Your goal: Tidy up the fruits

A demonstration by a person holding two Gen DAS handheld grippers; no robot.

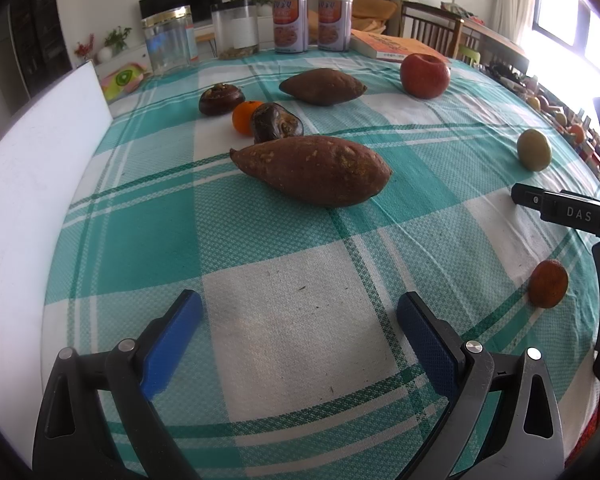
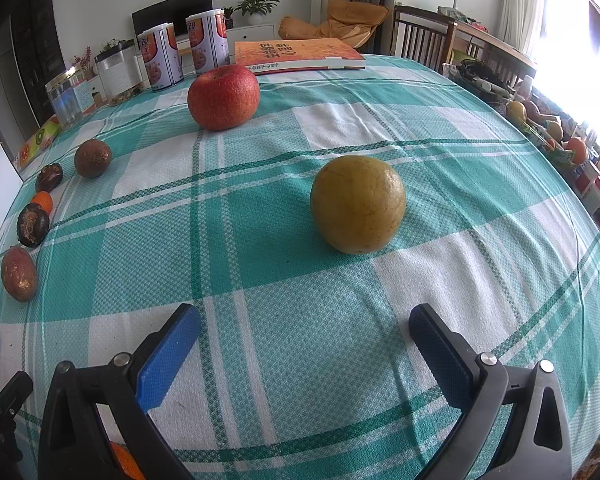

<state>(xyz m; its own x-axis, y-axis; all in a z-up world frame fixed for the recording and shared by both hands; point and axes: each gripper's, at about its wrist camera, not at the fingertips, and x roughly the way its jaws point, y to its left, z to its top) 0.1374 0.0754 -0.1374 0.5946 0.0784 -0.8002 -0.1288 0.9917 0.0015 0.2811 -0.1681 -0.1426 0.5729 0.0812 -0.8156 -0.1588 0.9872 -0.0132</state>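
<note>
1. Our left gripper (image 1: 298,312) gapes wide, empty, above the cloth (image 1: 300,240).
2. Our right gripper (image 2: 304,326) likewise.
3. A sweet potato (image 1: 312,170) lies ahead of the left; nothing between.
4. A yellow fruit (image 2: 358,204) sits before the right, apple (image 2: 223,98) beyond.

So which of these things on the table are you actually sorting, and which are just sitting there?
For sorting: round red apple, yellow-green round fruit, small orange mandarin, dull orange mandarin.

Lying about: orange paperback book, two printed tins, clear glass jar.
</note>
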